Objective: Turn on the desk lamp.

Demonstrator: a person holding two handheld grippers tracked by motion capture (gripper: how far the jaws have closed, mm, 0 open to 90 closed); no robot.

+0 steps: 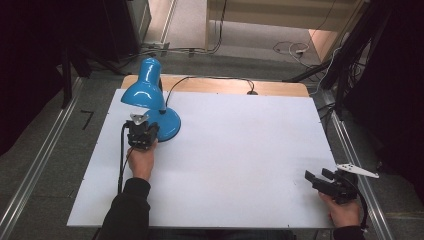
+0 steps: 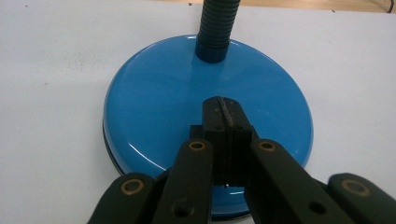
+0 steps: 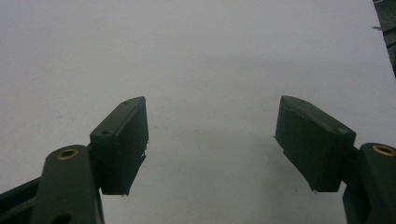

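A blue desk lamp stands at the back left of the white table [image 1: 240, 150], its shade [image 1: 145, 87] bent down over its round base [image 1: 172, 125]. My left gripper [image 1: 148, 127] is at the near edge of that base. In the left gripper view, the left gripper [image 2: 225, 111] has its jaws pressed together, the tips resting over the glossy base [image 2: 154, 107] just short of the ribbed neck [image 2: 215, 28]. Nothing shows between them. My right gripper [image 1: 318, 175] is held near the table's front right corner; in the right gripper view, the right gripper [image 3: 212, 135] is wide open above bare table.
The lamp's black cable [image 1: 210, 80] runs along the back edge to a hole in the wooden strip. Metal rails [image 1: 35, 165] flank the table on the floor. Dark stands and cables crowd the back right [image 1: 345, 55].
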